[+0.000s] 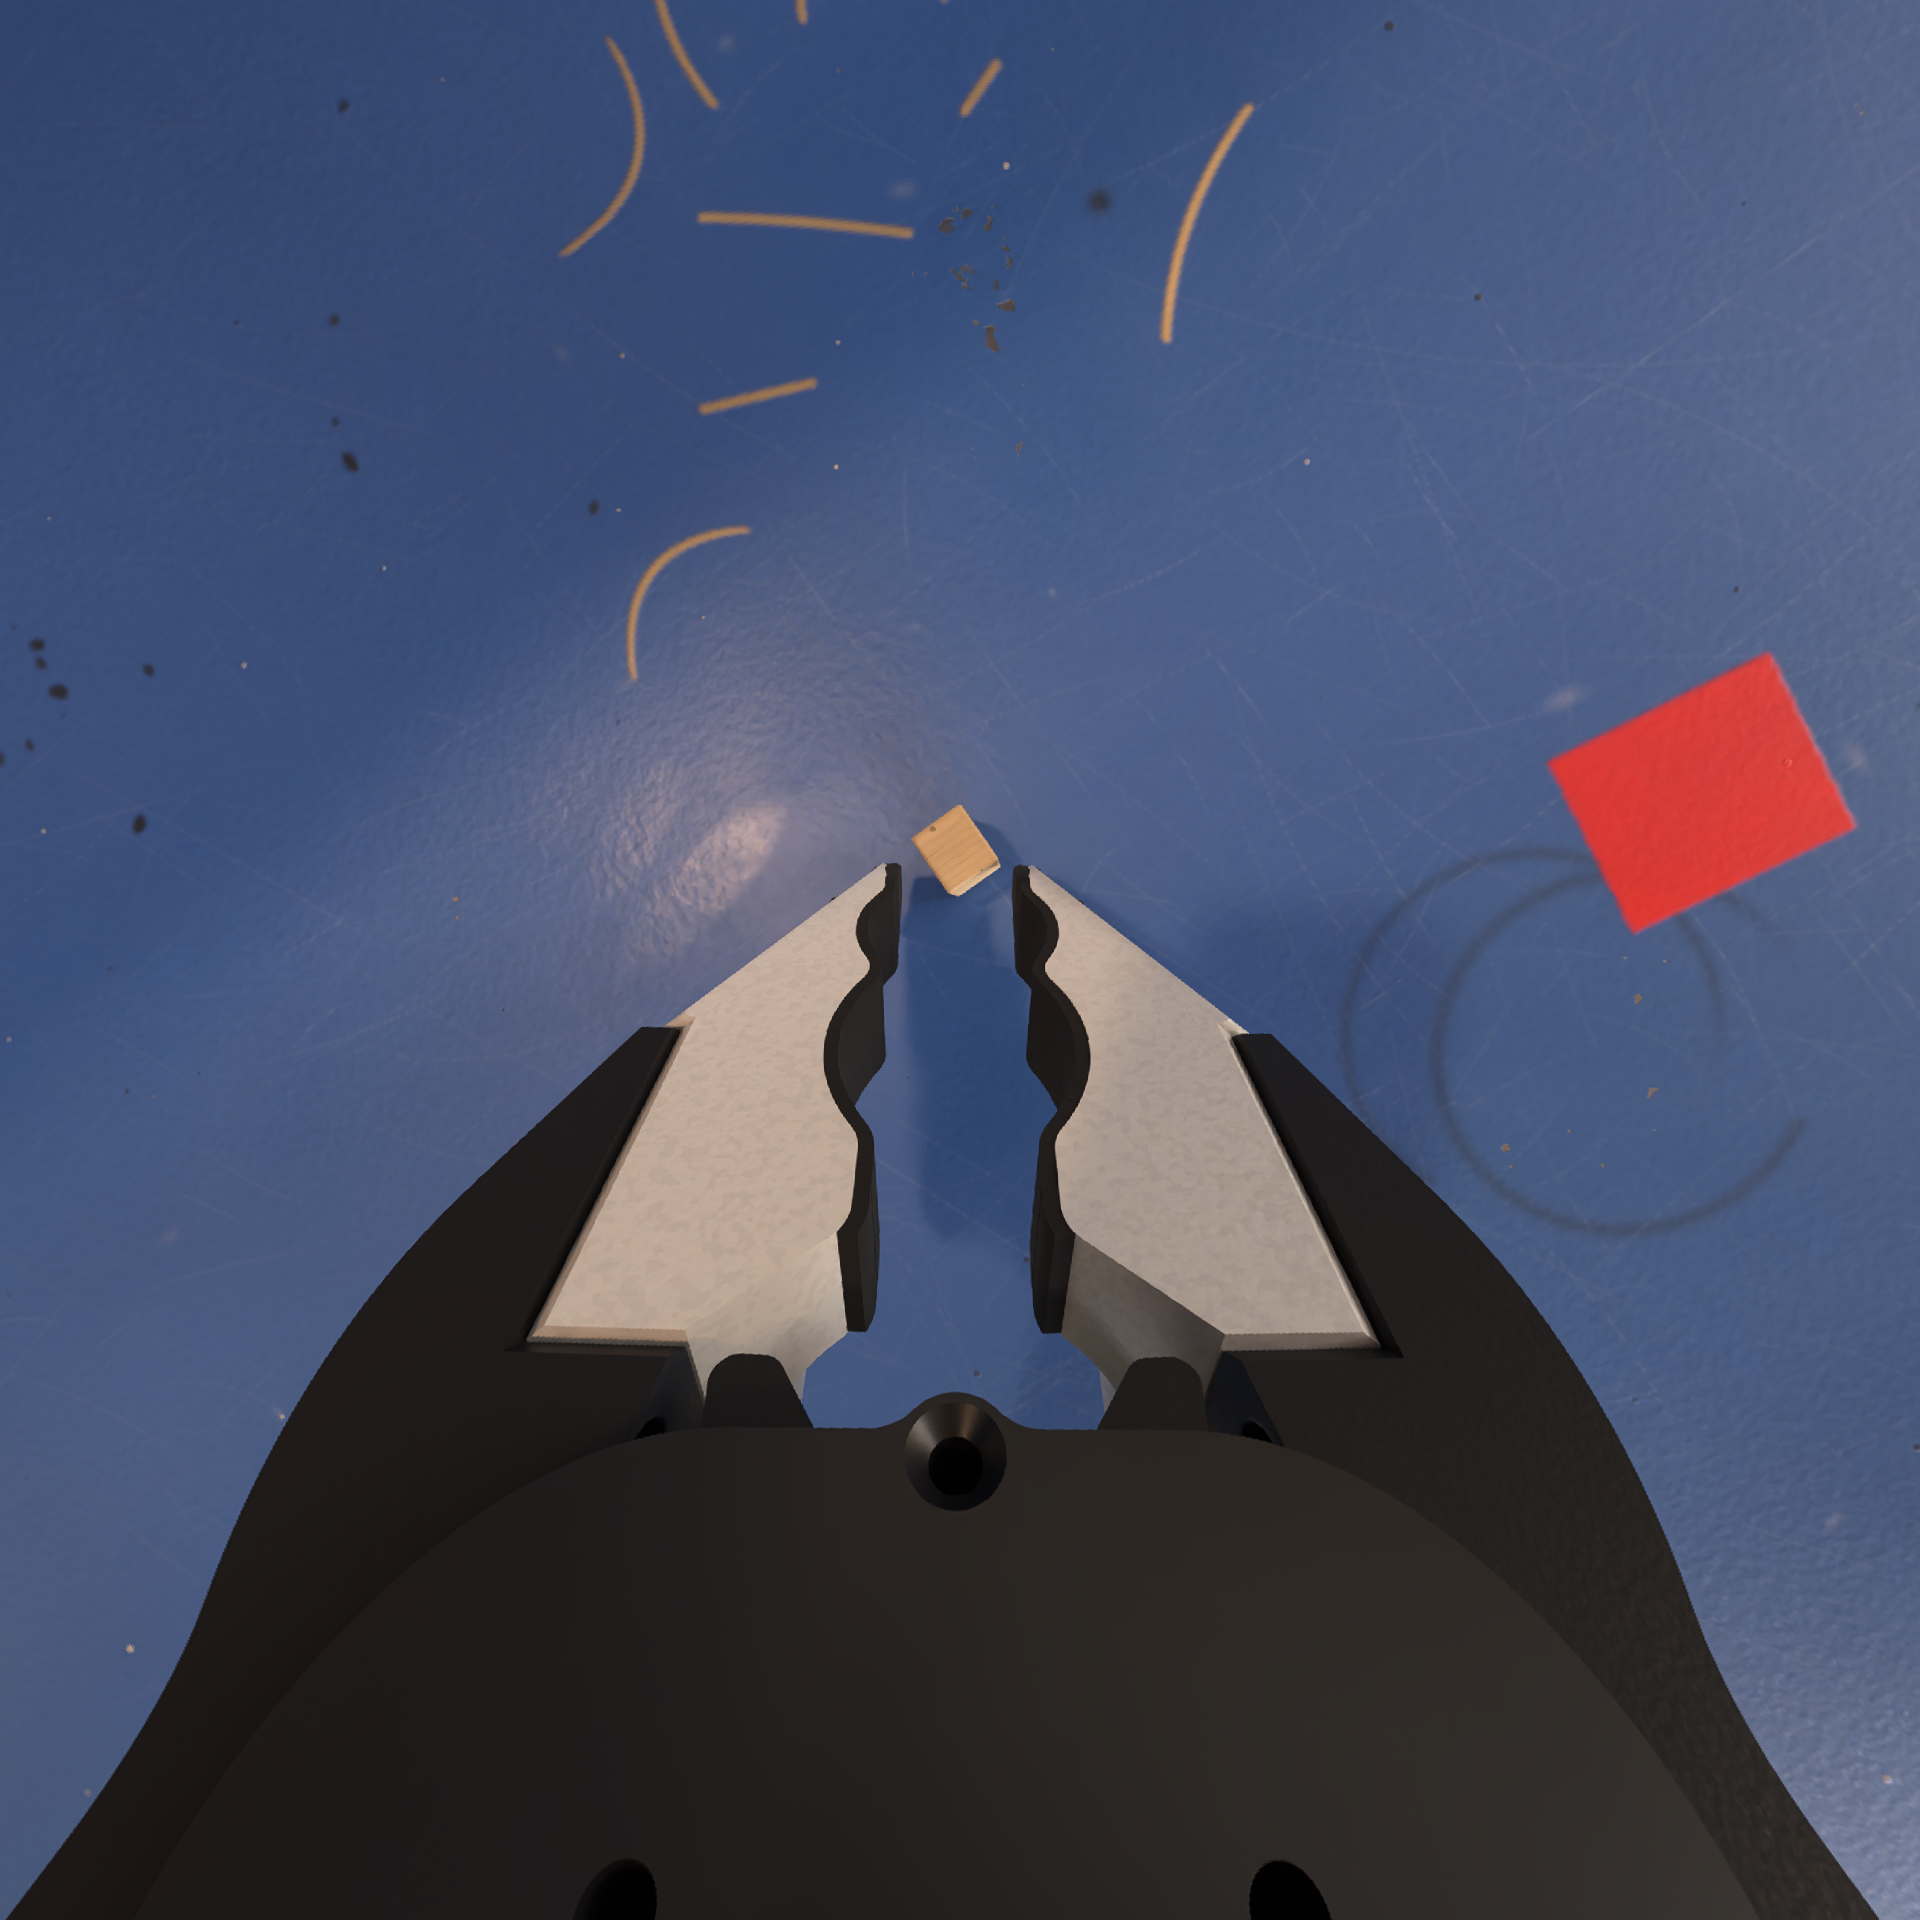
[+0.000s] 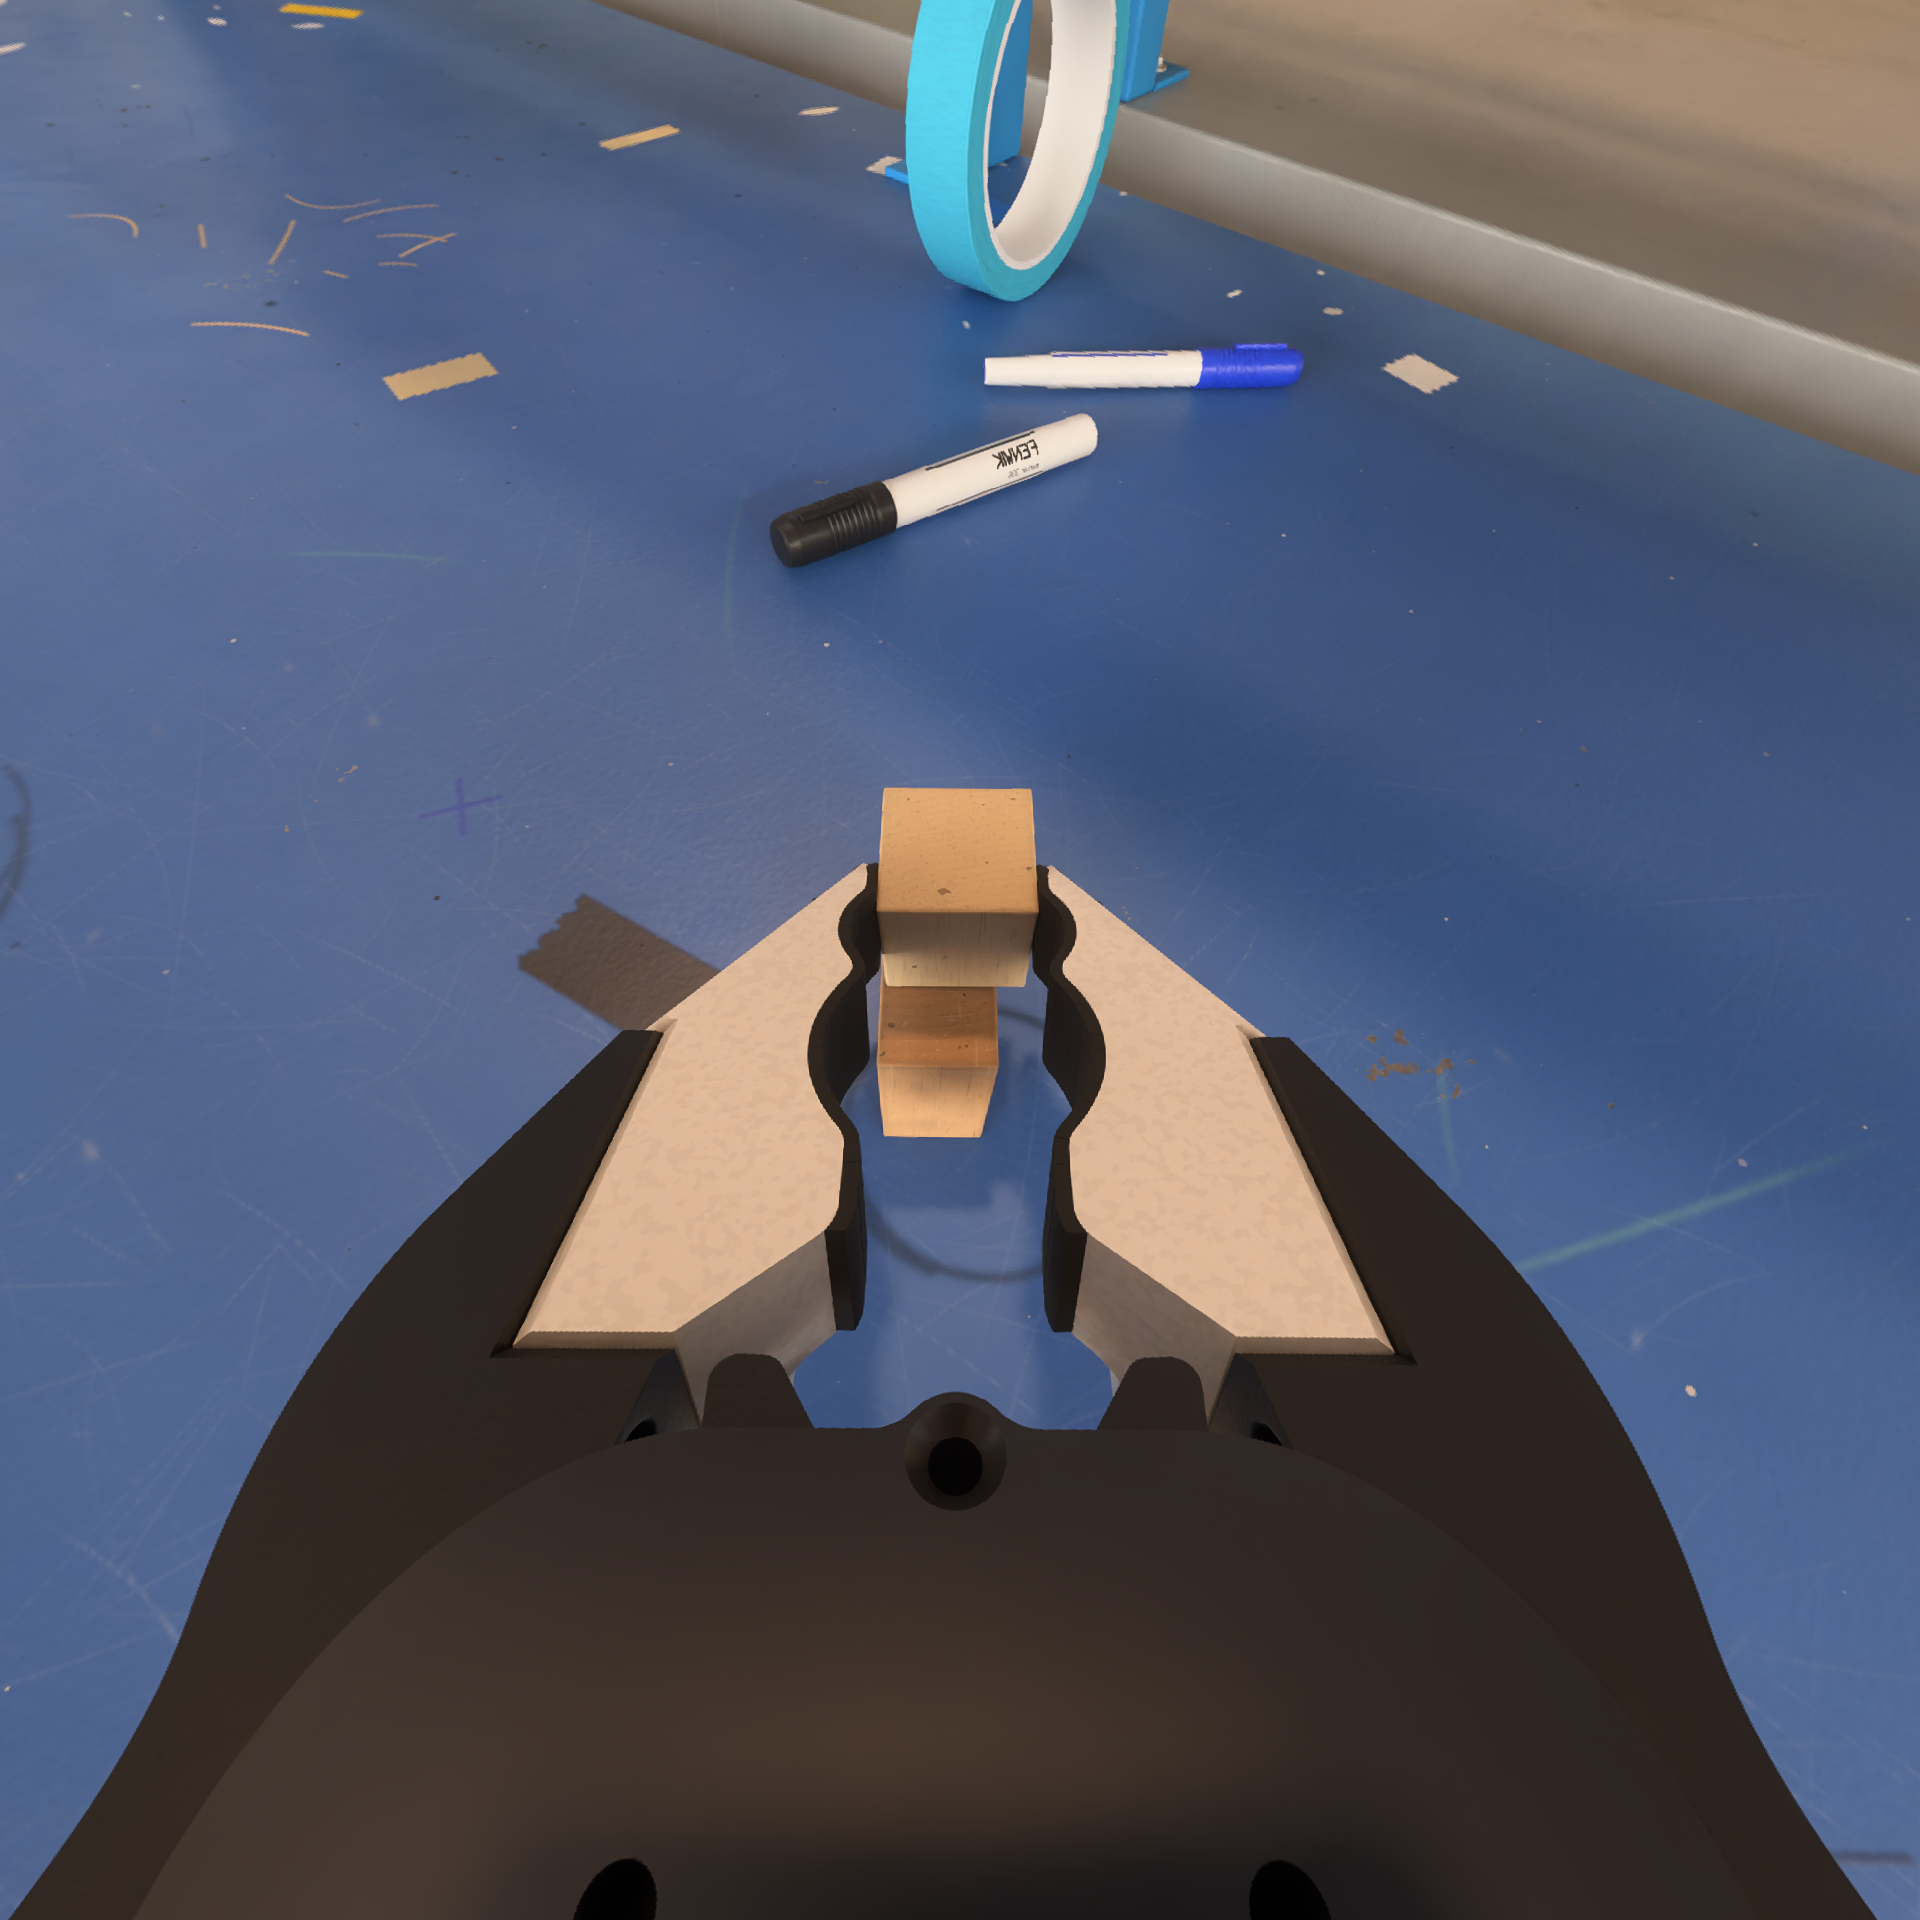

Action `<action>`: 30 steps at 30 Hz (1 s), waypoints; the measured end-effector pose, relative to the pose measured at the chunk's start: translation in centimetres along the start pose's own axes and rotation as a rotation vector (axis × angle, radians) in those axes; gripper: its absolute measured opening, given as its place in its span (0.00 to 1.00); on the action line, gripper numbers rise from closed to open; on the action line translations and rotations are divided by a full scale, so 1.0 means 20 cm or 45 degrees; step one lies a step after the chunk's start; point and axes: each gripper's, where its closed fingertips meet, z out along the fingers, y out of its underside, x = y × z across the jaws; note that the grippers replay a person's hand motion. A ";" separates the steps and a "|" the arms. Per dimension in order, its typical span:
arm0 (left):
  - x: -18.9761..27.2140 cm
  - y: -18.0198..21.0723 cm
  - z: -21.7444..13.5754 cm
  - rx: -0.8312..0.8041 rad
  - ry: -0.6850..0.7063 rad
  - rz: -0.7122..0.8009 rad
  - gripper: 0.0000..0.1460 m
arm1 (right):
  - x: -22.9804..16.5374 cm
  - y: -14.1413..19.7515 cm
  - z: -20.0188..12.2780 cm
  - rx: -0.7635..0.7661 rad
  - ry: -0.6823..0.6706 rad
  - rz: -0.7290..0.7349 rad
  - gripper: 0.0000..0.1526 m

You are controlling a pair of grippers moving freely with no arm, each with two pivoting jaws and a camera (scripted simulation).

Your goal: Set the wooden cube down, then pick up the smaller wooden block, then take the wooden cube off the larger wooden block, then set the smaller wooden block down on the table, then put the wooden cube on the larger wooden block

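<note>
In the right wrist view my right gripper (image 2: 956, 878) is shut on the wooden cube (image 2: 956, 847), gripped at its sides between the fingertips. Directly under the cube a wooden block (image 2: 937, 1081) stands on the blue table, its top in the cube's shadow. I cannot tell whether the cube touches it. In the left wrist view my left gripper (image 1: 956, 875) is open and empty, looking down from well above the table. A small wooden block (image 1: 954, 847) lies on the table just past its fingertips.
A blue tape roll (image 2: 1013, 156) stands upright at the back by a grey ledge (image 2: 1507, 260). A black-capped marker (image 2: 930, 488) and a blue-capped marker (image 2: 1143, 367) lie ahead of the cube. A red square (image 1: 1704, 790) lies flat to the right of the small block.
</note>
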 end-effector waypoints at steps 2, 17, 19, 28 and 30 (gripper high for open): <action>0.00 0.00 -0.01 0.009 -0.002 -0.027 0.15 | 0.00 0.00 0.00 0.000 0.001 -0.001 0.19; 0.02 -0.03 -0.03 0.095 -0.177 -0.750 0.29 | -0.01 0.00 0.00 -0.011 -0.014 -0.009 0.19; 0.03 -0.04 0.00 0.081 -0.181 -0.761 0.32 | -0.01 0.00 0.00 -0.011 -0.016 -0.011 0.19; -0.02 -0.01 0.04 0.027 -0.258 -0.770 0.19 | -0.01 0.00 0.00 -0.009 -0.017 -0.010 0.19; -0.03 -0.01 0.02 0.029 -0.279 -0.746 0.07 | -0.01 0.00 0.00 -0.008 -0.015 -0.013 0.19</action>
